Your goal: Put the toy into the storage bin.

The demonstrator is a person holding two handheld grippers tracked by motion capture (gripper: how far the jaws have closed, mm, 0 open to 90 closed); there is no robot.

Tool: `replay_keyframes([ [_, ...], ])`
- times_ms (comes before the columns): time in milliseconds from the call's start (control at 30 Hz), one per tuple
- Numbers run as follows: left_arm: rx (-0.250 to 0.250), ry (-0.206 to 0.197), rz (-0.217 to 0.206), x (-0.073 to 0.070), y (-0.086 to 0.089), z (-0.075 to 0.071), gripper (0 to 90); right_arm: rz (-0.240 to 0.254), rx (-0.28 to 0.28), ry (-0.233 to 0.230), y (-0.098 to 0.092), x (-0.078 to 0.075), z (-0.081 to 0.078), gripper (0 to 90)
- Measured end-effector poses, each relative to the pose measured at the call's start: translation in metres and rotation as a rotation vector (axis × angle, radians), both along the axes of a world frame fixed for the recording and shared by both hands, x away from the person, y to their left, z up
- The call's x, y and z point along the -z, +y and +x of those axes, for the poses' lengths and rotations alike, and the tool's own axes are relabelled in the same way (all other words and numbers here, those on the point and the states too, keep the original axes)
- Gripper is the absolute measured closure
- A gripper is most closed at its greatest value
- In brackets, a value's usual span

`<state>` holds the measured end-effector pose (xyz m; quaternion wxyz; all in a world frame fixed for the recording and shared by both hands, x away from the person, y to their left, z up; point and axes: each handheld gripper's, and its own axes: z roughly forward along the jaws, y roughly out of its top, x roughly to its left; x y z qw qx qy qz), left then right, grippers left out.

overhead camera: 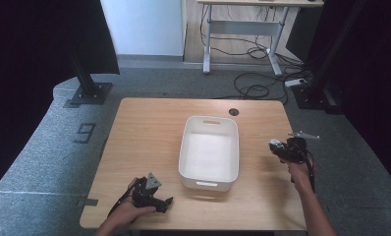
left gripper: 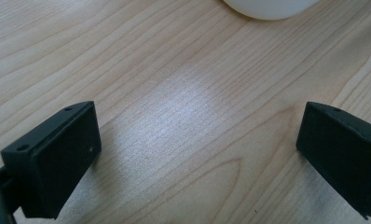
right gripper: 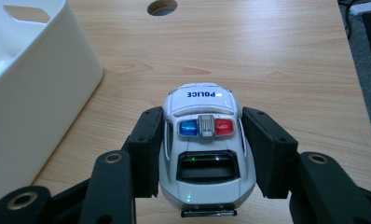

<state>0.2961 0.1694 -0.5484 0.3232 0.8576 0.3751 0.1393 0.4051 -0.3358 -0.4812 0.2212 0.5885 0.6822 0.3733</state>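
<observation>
Right hand-held gripper (right gripper: 202, 140) clamps toy police car (right gripper: 203, 140) between jaws.

The big white tub (overhead camera: 209, 152) is sitting in the middle of the table (overhead camera: 149, 128), blocking my way across. I am seeing bare wood along the left edge, the far edge and the right edge.

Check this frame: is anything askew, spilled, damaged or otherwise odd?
Nothing stands out. The bin sits square and empty on the table. The right gripper holds the police car squarely by its sides, beside the bin. The left gripper rests open over bare wood.
</observation>
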Motion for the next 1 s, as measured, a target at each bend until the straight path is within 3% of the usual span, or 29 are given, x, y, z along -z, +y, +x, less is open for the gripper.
replay_keyframes([
  [533, 0.000, 0.000, 0.001, 0.000, 0.000, 0.000, 0.0, 0.009, -0.026, -0.018, 0.012, -0.011, -0.005, 50.0],
  [1000, 0.002, 0.000, 0.000, 0.000, 0.000, 0.000, 0.0, 0.002, -0.067, -0.014, 0.033, -0.010, -0.007, 50.0],
])
